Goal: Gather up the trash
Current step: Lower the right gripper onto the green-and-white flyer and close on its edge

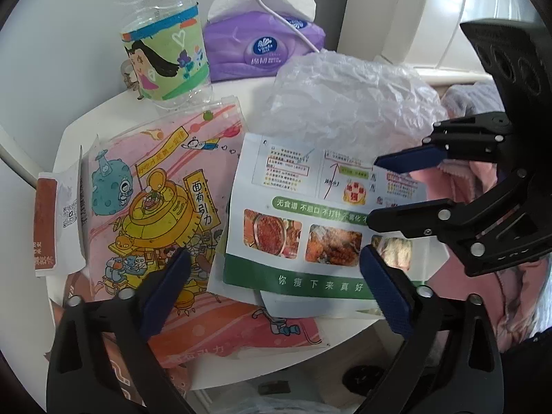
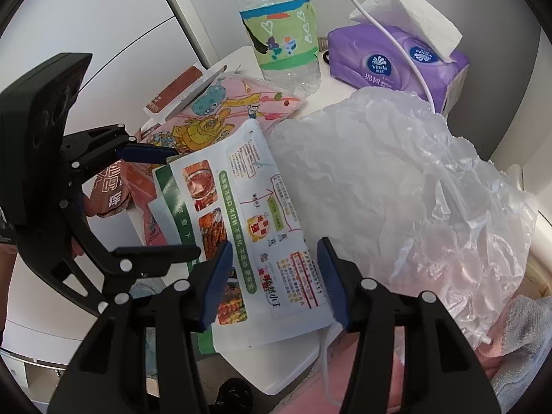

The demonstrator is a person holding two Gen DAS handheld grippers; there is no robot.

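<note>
Views: left wrist alone shows receipt [image 1: 69, 214] at table's [image 1: 345, 331] far side; right wrist alone shows towel [image 2: 524, 331].
Left gripper [image 1: 272, 289]: jaws wide, holding nothing, straddling pink wrapper [image 1: 151, 186] and leaflet [image 1: 310, 217].
Right gripper [image 2: 274, 283]: jaws half-closed, leaflet [image 2: 276, 241] between pads, not pinched.
Edges: leaflet overhangs table rim; crumpled plastic bag [image 2: 396, 179] crowds beside it; bottle [image 2: 286, 45] and tissue pack [image 2: 390, 62] behind.

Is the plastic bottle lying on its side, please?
No, the bottle stands upright on the table beside the tissue pack.
</note>
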